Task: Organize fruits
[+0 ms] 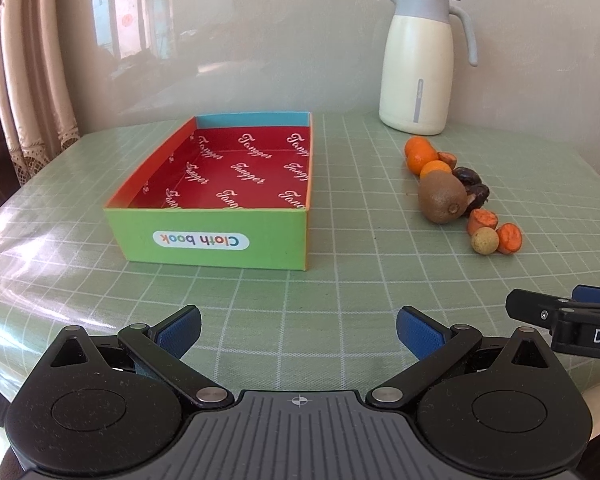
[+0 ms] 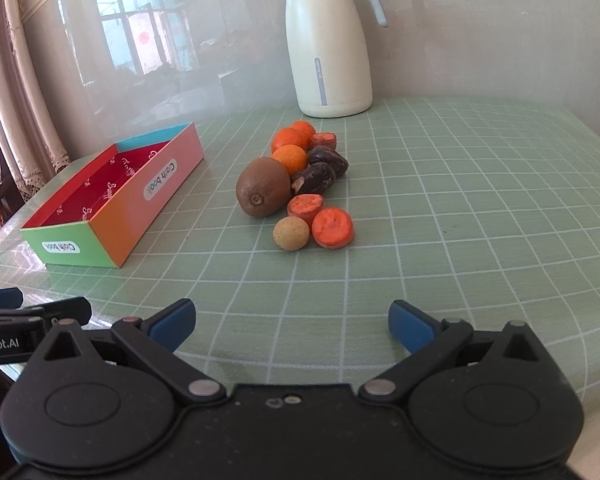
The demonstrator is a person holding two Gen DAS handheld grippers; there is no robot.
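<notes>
We've got a cream jug (image 2: 327, 52) with a grey lid and handle standing upright at the back of the table (image 2: 480, 208), right by the wall (image 2: 480, 40). The table wears a green cloth with a white grid, under a clear shiny cover. Beige lacy curtains (image 1: 32, 80) hang on the far left, and the glossy wall mirrors a window (image 2: 140, 40).
</notes>
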